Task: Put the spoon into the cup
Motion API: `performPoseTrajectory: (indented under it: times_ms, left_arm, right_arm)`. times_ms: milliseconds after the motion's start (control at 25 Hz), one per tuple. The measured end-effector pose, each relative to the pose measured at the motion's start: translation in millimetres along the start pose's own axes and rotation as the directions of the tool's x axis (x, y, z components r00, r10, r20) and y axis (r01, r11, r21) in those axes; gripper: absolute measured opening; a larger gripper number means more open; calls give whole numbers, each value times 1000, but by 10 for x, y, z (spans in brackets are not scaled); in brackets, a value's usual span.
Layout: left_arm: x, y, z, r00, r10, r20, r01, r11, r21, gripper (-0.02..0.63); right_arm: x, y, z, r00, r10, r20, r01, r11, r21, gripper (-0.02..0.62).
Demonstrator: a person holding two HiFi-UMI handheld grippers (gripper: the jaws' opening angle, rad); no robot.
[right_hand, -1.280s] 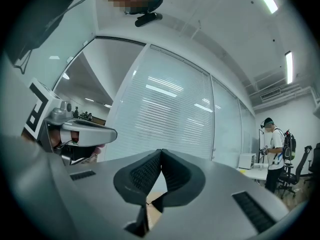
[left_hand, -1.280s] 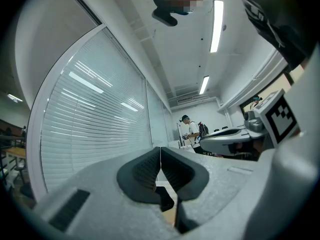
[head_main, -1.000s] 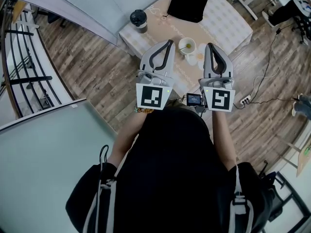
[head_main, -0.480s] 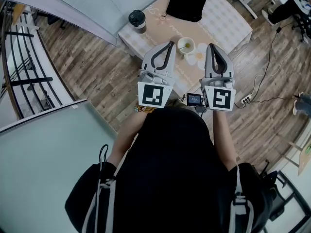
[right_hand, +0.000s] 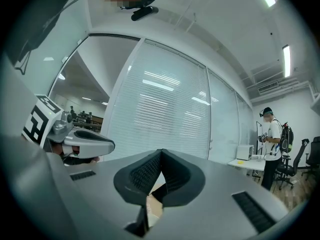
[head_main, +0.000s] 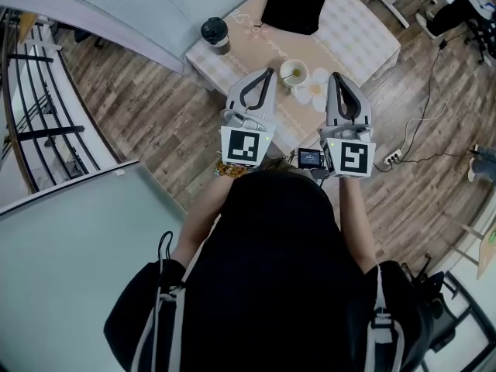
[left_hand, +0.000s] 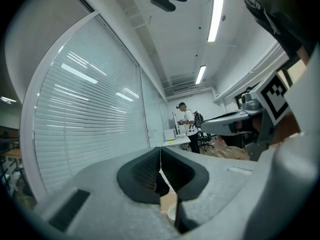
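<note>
The person is holding both grippers out over the near edge of the table [head_main: 364, 37], jaws pointing away from the body. The left gripper [head_main: 270, 70] is keeping its jaws pressed together with nothing between them, the ribbed pads meeting along one seam in the left gripper view. The right gripper [head_main: 335, 75] is doing the same, its pads touching tip to tip and gripping nothing. The white cup [head_main: 295, 73] is standing upright on the tan runner near the table's near edge, between the two gripper tips and nearer the left one. A slim greenish shape is showing inside it, too small to make out clearly as the spoon. A white flower-shaped mat [head_main: 316, 93] is lying just beside the cup, toward the right gripper. A dark lidded cup [head_main: 215, 31] is sitting at the table's left corner, and a black bag [head_main: 296, 5] is lying toward the far edge.
</note>
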State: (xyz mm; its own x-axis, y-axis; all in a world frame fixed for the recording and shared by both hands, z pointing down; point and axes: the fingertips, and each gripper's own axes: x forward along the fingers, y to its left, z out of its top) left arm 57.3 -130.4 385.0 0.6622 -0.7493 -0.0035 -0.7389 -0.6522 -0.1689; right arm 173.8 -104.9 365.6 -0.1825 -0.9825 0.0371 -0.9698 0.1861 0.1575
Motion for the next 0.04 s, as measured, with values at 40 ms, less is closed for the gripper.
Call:
performPoseTrajectory:
  times_ms: [40]
  left_arm:
    - [2,-7,-35,1000,0,-7,0,1000,2,18]
  right_arm:
    - [-9,-5,-16,1000,5,-3,-5,1000,3,5]
